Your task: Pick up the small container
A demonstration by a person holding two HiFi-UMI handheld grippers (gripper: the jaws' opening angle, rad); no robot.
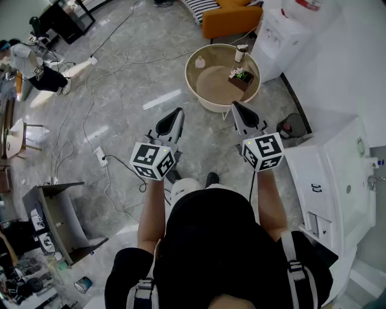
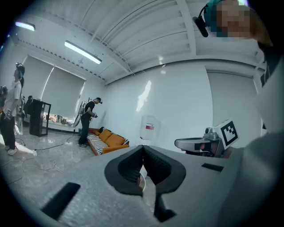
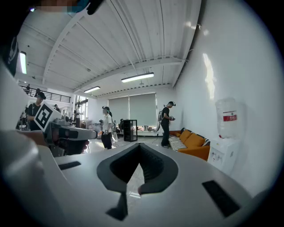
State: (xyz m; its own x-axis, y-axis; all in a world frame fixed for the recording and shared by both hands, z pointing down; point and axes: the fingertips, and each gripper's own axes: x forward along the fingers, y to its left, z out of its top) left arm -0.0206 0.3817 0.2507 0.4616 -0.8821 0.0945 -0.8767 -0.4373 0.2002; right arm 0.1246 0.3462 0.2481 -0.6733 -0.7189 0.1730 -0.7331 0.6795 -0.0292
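A round beige table (image 1: 208,99) stands ahead of me on the floor. On it are a small pale bottle (image 1: 199,61), a small upright container with a dark lid (image 1: 241,53) and a dark box with something green on it (image 1: 241,78). My left gripper (image 1: 175,114) and right gripper (image 1: 236,107) are held side by side in the air, short of the table's near rim and pointing towards it. Both are shut with nothing between the jaws. The shut left gripper (image 2: 143,149) and shut right gripper (image 3: 140,146) look across the room; the table is hidden behind them.
An orange sofa (image 1: 232,18) and a white water dispenser (image 1: 278,33) stand beyond the table. A white cabinet (image 1: 338,181) runs along the right. Cables and a power strip (image 1: 101,157) lie on the floor at left, near a grey shelf unit (image 1: 57,220). Other people stand about.
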